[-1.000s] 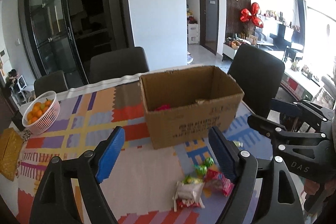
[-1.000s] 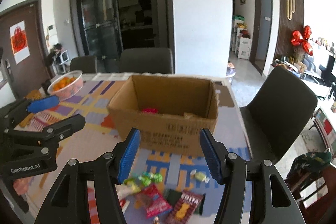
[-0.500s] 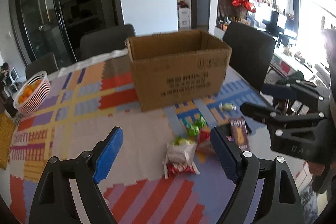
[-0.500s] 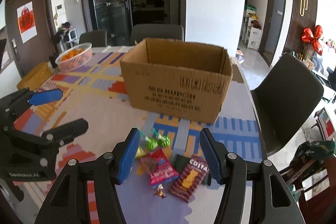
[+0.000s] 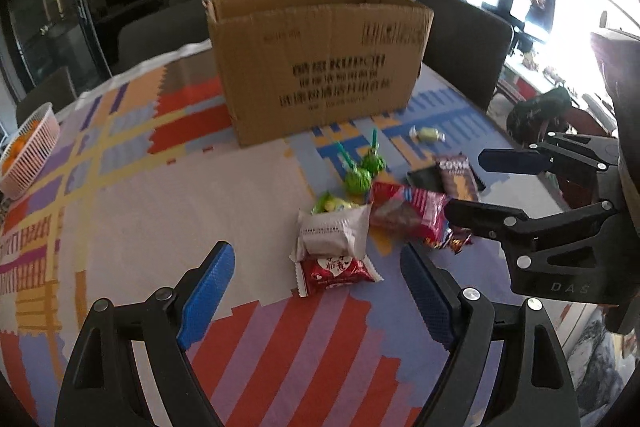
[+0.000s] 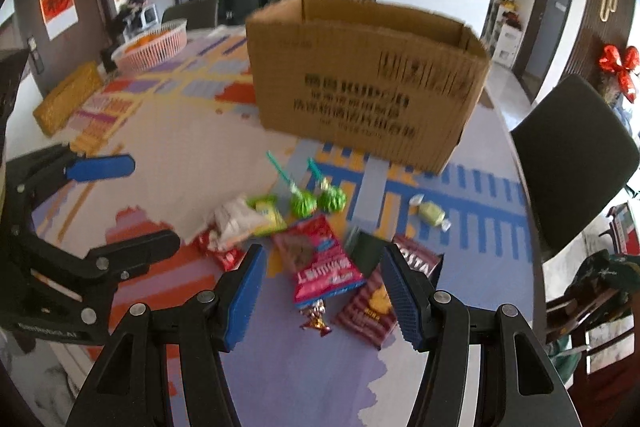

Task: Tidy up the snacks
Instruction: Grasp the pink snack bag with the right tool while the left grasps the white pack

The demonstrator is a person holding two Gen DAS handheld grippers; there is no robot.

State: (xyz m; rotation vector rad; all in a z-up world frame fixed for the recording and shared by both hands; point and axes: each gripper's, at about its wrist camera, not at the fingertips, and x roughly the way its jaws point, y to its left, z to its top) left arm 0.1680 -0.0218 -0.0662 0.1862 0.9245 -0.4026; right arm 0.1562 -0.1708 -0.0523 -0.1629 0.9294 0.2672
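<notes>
The snacks are lying in a loose cluster on the patterned surface, just in front of the open cardboard box. I am holding the left hand-held gripper above the white packet with its jaws spread and empty. I am holding the right hand-held gripper over the pink packet, jaws likewise apart, gripping nothing.

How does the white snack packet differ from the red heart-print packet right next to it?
The white snack packet is pale with small dark print; the red heart-print packet is deep red with white markings. The white one looks puffier and lies farther from the left gripper, overlapping the red one's far edge; the red one lies flatter and nearer. Both are sealed with crimped ends, lie on the table, ungripped.
</notes>
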